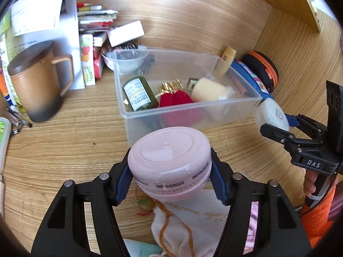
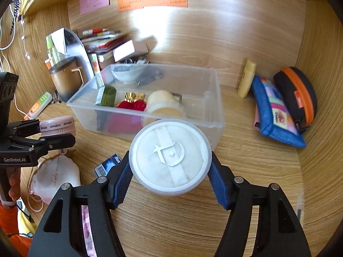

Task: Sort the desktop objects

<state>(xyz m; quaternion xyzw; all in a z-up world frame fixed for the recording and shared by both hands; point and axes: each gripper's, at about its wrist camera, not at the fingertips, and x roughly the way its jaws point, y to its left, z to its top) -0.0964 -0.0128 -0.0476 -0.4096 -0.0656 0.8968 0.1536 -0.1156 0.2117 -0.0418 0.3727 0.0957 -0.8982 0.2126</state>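
Note:
My left gripper [image 1: 169, 171] is shut on a round pink jar [image 1: 169, 162] and holds it above the desk, just in front of the clear plastic bin [image 1: 188, 109]. It also shows at the left of the right wrist view [image 2: 56, 126]. My right gripper [image 2: 170, 171] is shut on a round white powder-puff container [image 2: 170, 156], held near the bin's [image 2: 214, 98] front right corner. The container also shows in the left wrist view [image 1: 274, 113]. The bin holds a green bottle [image 1: 139, 94], red tasselled pouches [image 1: 175, 98] and a cream cylinder [image 1: 208, 90].
A brown lidded mug [image 1: 38, 83], books and boxes [image 1: 94, 21] stand at the left back. A blue pouch [image 2: 276, 111], a black-orange case [image 2: 298, 94] and a yellow tube [image 2: 246, 79] lie right of the bin. A white drawstring bag [image 2: 55, 175] and a small card [image 2: 107, 165] lie in front.

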